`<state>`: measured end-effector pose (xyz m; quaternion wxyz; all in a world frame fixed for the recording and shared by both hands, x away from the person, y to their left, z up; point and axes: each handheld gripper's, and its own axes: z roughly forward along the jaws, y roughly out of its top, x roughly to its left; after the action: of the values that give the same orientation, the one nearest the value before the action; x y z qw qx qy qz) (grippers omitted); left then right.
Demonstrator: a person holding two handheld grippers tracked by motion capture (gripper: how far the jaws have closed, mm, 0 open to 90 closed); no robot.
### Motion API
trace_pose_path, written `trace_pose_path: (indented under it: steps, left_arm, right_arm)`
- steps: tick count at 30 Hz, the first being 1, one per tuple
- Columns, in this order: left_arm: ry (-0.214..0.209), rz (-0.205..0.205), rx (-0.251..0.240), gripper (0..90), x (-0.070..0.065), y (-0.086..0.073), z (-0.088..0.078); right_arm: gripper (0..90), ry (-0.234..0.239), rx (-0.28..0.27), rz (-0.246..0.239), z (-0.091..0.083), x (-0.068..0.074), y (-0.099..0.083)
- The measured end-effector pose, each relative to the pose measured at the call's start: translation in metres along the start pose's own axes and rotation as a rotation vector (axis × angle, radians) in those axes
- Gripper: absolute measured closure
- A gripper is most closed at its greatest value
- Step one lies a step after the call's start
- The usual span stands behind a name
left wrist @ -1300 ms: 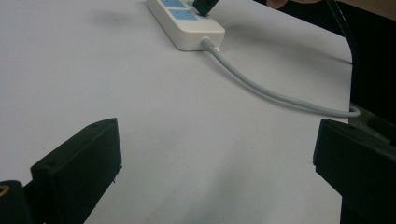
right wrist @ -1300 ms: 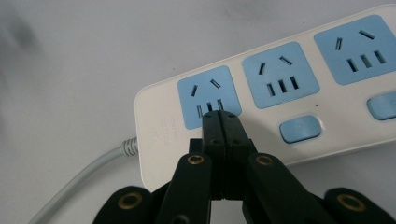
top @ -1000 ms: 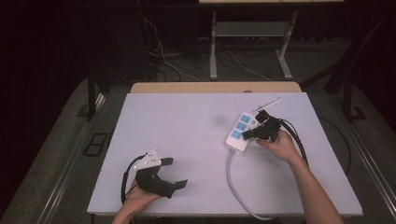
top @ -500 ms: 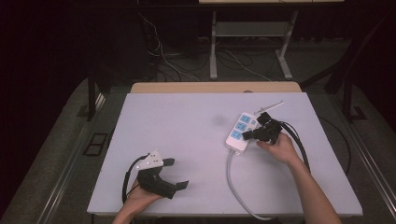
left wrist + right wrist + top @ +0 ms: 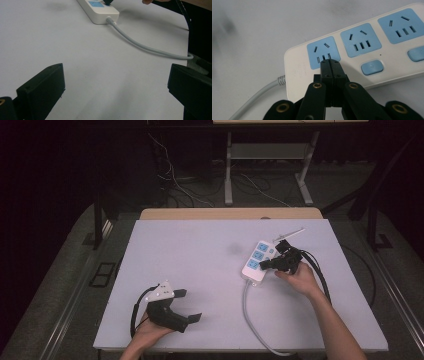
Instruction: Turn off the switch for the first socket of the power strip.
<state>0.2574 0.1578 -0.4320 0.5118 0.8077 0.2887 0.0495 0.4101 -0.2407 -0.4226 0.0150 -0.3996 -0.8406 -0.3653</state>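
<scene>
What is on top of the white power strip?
The shut fingers of the right gripper rest over the power strip, at the edge of its end socket nearest the cord. Whether they press on it cannot be seen.

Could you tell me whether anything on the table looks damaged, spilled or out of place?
Nothing stands out. The power strip lies flat and intact, its cable trailing off the near edge; a faint smudge marks the table.
</scene>
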Motion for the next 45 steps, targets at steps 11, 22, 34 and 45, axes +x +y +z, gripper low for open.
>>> trace_pose_path:
  steps: [11,22,34,45]
  left_arm:
    - [0.000,-0.004,0.000,0.0,0.001,0.000,0.001]
    - [0.000,-0.006,-0.006,0.0,0.000,0.000,0.000]
    - [0.000,-0.006,-0.010,0.0,0.000,0.000,0.000]
    - [0.001,-0.010,-0.014,0.0,0.000,0.001,0.000]
  right_arm:
    - [90.0,-0.028,-0.011,-0.030,-0.013,0.005,0.002]
    - [90.0,-0.042,-0.019,-0.031,-0.032,0.008,0.000]
    - [86.2,-0.042,-0.051,-0.003,-0.053,0.011,-0.006]
    - [56.7,-0.084,-0.111,0.026,-0.073,0.017,-0.017]
